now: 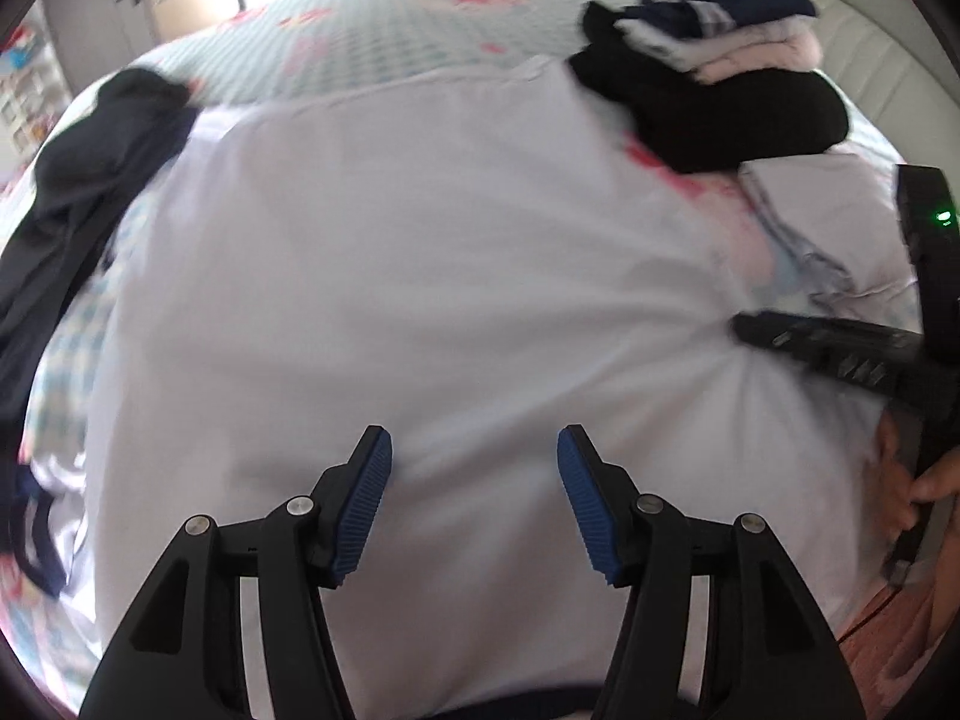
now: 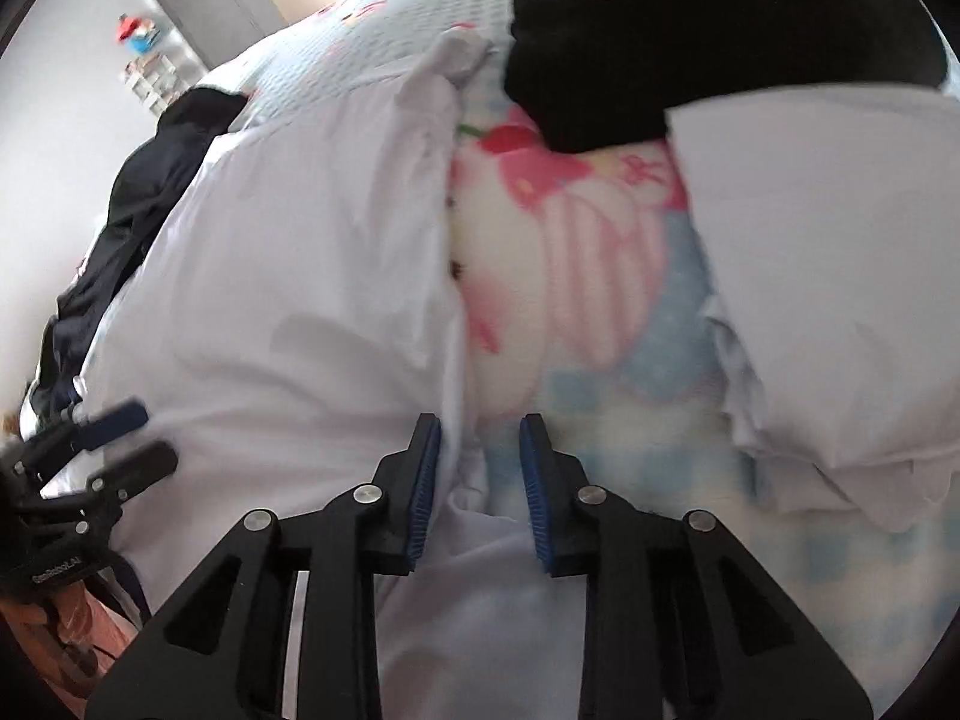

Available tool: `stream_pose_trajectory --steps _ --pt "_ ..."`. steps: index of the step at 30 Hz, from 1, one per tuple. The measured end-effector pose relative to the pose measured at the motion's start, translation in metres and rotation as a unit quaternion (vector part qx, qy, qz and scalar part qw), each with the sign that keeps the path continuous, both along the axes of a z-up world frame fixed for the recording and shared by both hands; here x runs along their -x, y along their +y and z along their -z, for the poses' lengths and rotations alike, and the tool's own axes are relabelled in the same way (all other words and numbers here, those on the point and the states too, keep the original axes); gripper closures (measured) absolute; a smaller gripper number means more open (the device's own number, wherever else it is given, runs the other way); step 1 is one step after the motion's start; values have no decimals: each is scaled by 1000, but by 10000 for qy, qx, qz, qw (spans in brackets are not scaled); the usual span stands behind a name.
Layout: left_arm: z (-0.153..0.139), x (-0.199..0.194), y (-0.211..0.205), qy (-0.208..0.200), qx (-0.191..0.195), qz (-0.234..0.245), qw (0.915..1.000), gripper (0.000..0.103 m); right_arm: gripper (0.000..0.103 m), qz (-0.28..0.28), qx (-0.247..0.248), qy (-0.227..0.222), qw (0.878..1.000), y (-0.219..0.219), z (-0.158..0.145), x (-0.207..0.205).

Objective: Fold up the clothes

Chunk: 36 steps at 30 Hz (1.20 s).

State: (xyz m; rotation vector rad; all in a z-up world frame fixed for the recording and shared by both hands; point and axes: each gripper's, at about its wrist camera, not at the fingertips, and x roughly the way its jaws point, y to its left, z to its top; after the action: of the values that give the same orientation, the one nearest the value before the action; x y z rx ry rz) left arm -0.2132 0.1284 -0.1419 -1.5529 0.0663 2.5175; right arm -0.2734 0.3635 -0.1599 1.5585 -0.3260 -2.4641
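A large white garment (image 1: 420,270) lies spread flat over the patterned bed sheet (image 1: 390,18). My left gripper (image 1: 474,450) hovers open over its near part, with nothing between the blue pads. My right gripper (image 2: 480,438) is at the garment's right edge (image 2: 288,300), fingers narrowly apart with the cloth's edge lying between them. In the left wrist view the right gripper (image 1: 744,324) sits where the cloth's wrinkles gather. The left gripper (image 2: 120,432) shows at the left of the right wrist view.
A stack of folded dark and pink clothes (image 1: 720,114) sits at the far right, near the headboard (image 1: 870,30). A folded white piece (image 2: 840,240) lies right of the bare sheet (image 2: 570,252). A dark garment (image 1: 90,168) is heaped at the left. A hand (image 1: 924,480) holds the right gripper.
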Motion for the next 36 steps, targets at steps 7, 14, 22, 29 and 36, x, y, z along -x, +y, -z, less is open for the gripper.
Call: stream_pose_trajectory --steps 7,14,22,29,36 --pt "-13 -27 -74 164 -509 -480 9974 43 70 576 195 372 9975 22 -39 -30" --pt "-27 -59 -165 580 -916 -1382 9845 43 68 -431 646 715 9944 -88 -61 -69" --pt "-13 -76 -242 455 -628 -1915 9784 43 68 -1202 86 490 9915 -193 -50 -72" --pt "-1 -89 -260 811 -1234 -2029 9680 43 67 -1658 -351 637 9835 -276 -46 -62" --pt "-8 -60 -264 749 -1281 -1794 9725 42 65 -1518 -781 730 9826 -318 -45 -38"
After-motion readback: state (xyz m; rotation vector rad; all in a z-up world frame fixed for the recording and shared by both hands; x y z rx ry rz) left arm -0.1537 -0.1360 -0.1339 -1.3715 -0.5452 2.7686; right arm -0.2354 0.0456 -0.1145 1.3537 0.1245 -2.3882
